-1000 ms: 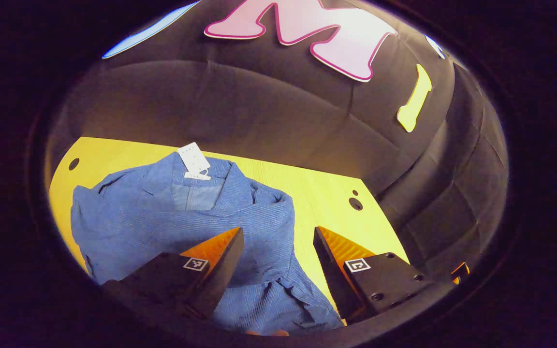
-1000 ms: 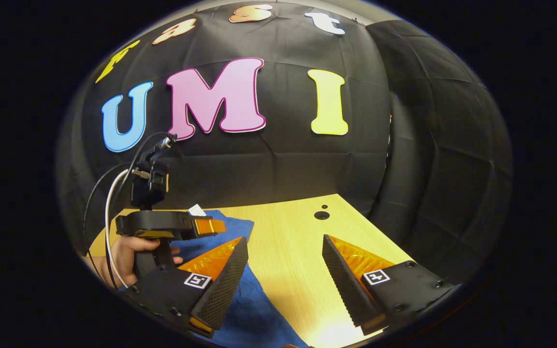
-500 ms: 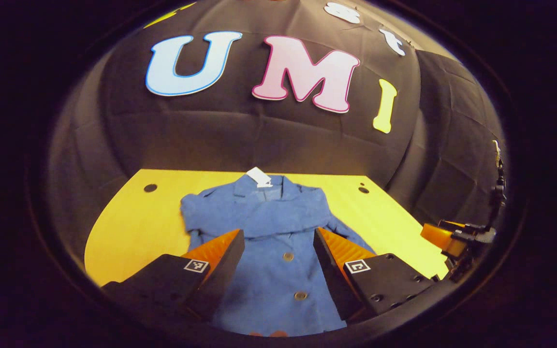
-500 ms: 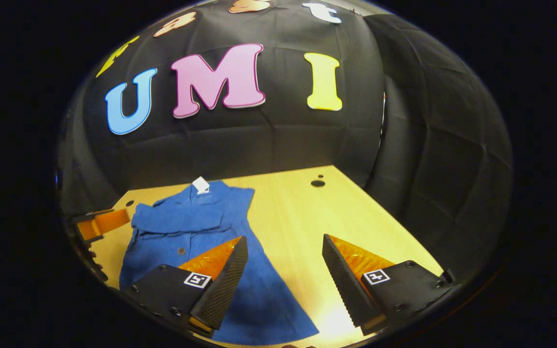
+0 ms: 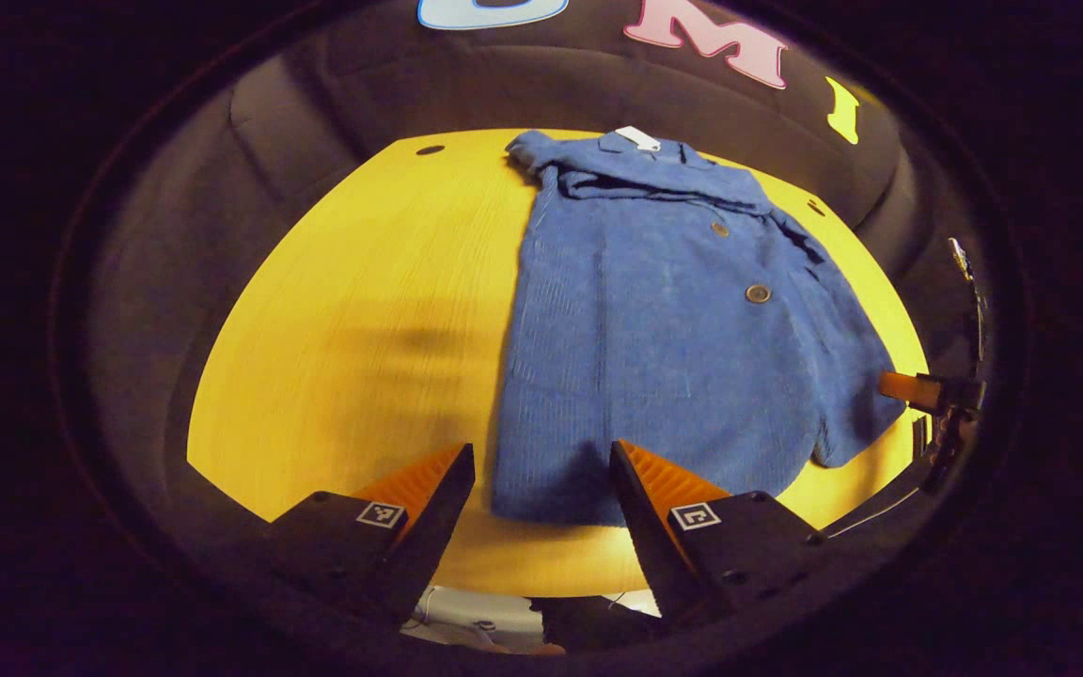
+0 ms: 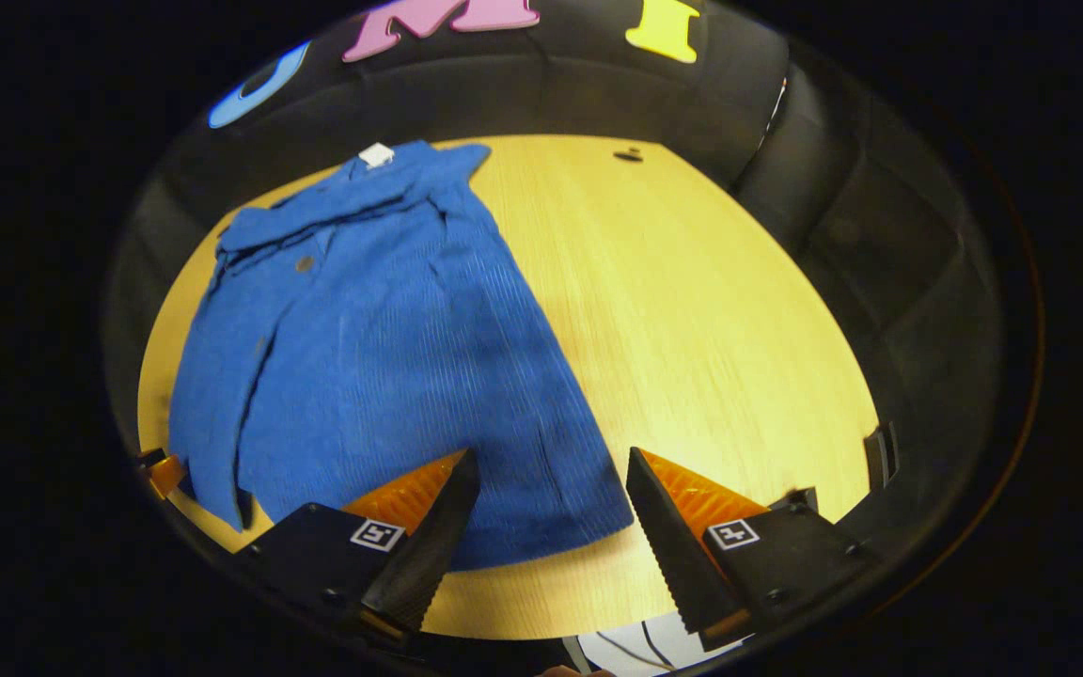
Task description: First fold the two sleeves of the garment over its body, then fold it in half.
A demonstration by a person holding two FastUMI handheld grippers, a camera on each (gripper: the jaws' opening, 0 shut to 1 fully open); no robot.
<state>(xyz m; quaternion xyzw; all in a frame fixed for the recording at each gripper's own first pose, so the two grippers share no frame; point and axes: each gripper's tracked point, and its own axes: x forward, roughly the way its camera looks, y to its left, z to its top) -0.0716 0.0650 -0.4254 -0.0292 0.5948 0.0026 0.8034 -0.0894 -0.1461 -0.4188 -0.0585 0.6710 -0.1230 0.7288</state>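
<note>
The blue jacket (image 5: pixel 664 320) lies flat on the yellow wooden table (image 5: pixel 353 320), collar toward the booth wall and hem toward the near edge. Both sleeves are folded in over the body: one lies across the upper chest just below the collar, the other runs down the side of the garment.

Left gripper view: the left gripper (image 5: pixel 541 489) hangs above the near table edge with its fingers spread wide and nothing between them. The jacket's near hem corner shows in the gap between the fingers; whether either finger touches the cloth cannot be told. Two round buttons (image 5: pixel 757 293) are visible down the front panel, and a white tag (image 5: pixel 637 137) sits at the collar. At the right rim of this view the other gripper's finger (image 5: pixel 913 387) appears just beside the jacket's lower side edge, with a thin cable trailing below it. A round hole (image 5: pixel 429 149) marks the far left part of the table top.

Right gripper view: the right gripper (image 6: pixel 546 494) is likewise held wide open and empty, above the hem of the jacket (image 6: pixel 382 348) (contact not determinable). This view shows the long folded sleeve (image 6: pixel 222 376) running along the garment's side, plus a wide bare stretch of table (image 6: pixel 711 310) beside the jacket. The tip of the other gripper's finger (image 6: pixel 161 473) sits at the left rim, near that sleeve's end. The tag (image 6: pixel 376 154) shows at the collar, and a hole (image 6: pixel 629 154) at the far table edge.
</note>
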